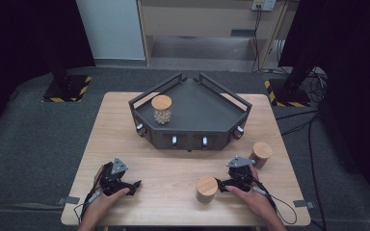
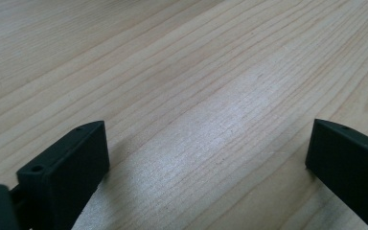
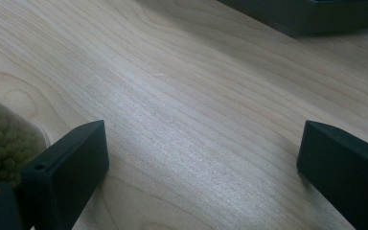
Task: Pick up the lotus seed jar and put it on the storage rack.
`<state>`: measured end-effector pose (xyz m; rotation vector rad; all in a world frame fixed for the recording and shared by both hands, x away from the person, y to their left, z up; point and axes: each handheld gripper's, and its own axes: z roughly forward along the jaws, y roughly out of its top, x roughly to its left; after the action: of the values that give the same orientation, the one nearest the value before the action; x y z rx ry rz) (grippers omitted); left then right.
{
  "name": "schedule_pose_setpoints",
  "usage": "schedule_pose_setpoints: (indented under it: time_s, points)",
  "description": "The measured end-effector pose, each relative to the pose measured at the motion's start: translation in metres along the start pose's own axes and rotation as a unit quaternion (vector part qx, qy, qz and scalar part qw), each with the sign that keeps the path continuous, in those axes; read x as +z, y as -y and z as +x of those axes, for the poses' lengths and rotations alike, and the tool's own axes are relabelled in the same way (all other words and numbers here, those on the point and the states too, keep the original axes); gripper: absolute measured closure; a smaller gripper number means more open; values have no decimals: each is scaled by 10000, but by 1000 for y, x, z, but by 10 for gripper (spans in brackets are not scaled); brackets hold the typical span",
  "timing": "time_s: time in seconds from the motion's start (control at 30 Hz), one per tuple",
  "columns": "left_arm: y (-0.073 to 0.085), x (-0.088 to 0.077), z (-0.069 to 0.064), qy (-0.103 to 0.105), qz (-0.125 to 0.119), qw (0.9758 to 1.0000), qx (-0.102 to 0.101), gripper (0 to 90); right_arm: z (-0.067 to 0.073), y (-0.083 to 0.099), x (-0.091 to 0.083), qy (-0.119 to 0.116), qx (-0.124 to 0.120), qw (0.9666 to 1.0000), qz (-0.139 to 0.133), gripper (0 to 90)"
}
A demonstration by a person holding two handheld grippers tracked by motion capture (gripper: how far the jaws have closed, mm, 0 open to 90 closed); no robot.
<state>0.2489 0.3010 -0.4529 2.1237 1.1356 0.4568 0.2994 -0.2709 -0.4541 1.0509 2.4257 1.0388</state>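
- Wooden-lidded jars seem to be what's in play: one with pale round bits already stands in the dark tray, in its left part; two wait on the table in the lower right of the high view.
- Left gripper rests low on the table at lower left, jaws spread as wide as they go, nothing between them, just bare wood grain in its own view.
- Right gripper sits just beside the nearer jar, jaws wide apart and holding nothing. In the right gripper view the jar's glass and green contents sit outside the left jaw, not between the two.
- My take: swing the right gripper left so the jar sits centred between the pads, then close on the glass body below the lid.
- Second jar is right behind that hand, near the table's right edge, so mind the elbow and trailing cable.
- Loads of open wood in the middle; the tray's raised rails need a lift to get over.
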Motion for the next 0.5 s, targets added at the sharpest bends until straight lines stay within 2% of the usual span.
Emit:
schedule_pose_setpoints:
  time_s: [0.5]
  points:
    - [0,0,-1,-29,4,10000,-15,0,1,0,0,15,18,10000,6,40]
